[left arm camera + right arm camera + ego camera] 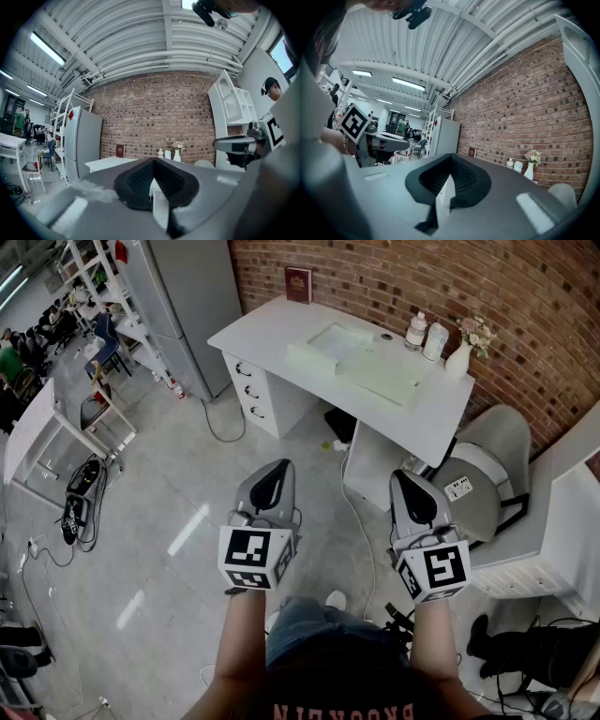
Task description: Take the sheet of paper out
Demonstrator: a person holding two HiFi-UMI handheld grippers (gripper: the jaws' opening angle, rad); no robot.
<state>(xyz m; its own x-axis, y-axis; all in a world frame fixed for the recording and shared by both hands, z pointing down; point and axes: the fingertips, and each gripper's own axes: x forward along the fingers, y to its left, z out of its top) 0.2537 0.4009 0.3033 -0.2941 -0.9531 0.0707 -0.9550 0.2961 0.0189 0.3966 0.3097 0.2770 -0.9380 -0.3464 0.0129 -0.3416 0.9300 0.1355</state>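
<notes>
A white desk (pixel 281 329) stands against the brick wall, well ahead of both grippers. On it lies a pale green flat box (pixel 328 345) with a pale sheet-like panel (pixel 389 373) beside it; I cannot tell the paper from the box. My left gripper (pixel 272 474) and right gripper (pixel 410 482) are held level over the floor, side by side, short of the desk. In the left gripper view the gripper (pixel 153 161) has its pads together with nothing between them. The right gripper (pixel 451 159) looks the same in its own view.
Two bottles (pixel 425 334), a vase of flowers (pixel 464 352) and a red book (pixel 298 284) stand at the desk's back edge. A grey chair (pixel 487 470) sits right of the desk, beside a white shelf unit (pixel 562 512). A grey fridge (pixel 183 306) and floor cables (pixel 80 498) are at left.
</notes>
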